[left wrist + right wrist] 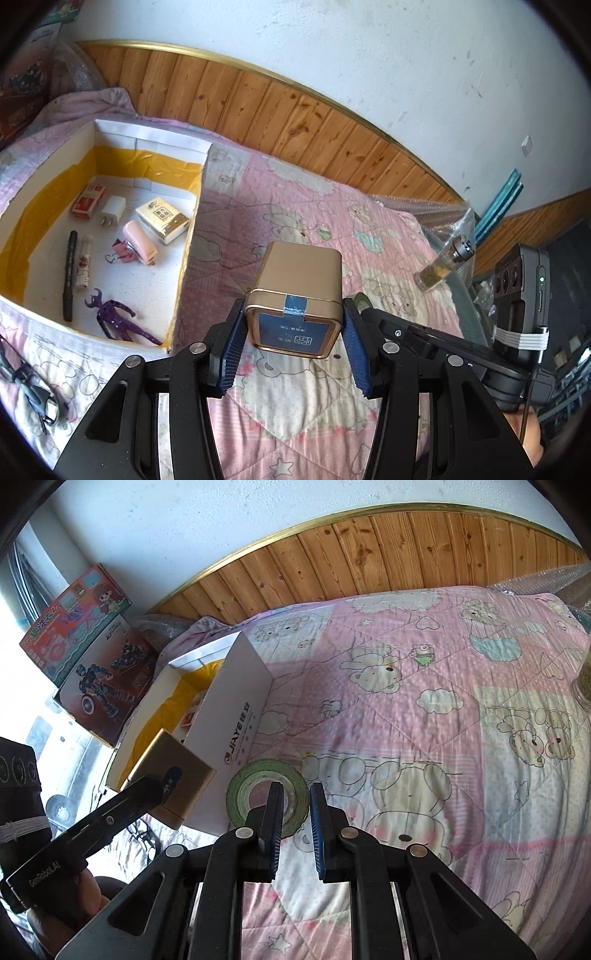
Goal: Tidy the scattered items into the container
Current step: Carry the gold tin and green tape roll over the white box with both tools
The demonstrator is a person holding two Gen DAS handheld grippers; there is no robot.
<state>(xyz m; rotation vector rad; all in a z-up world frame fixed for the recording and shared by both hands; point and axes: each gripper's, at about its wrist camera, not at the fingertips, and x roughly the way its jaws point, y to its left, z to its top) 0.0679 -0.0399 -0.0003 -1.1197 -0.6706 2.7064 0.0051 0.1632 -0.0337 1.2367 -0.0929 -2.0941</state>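
My left gripper (294, 334) is shut on a gold tin (298, 295) with a blue label and holds it above the pink quilt, right of the white cardboard box (192, 229). The box holds several small items, among them a pink stapler (142, 240), a white charger (110, 211) and a purple figure (118, 319). In the right wrist view the tin (173, 775) hangs beside the box's near wall (236, 723). My right gripper (297, 812) is shut on the rim of a green tape roll (266, 794) that rests on the quilt.
A glass bottle (441, 266) with a metal cap lies on the quilt at the right, near bubble wrap. A black cable (29, 384) lies at the left. Toy boxes (88, 657) stand beyond the cardboard box. A wooden wall panel (280, 107) runs behind the bed.
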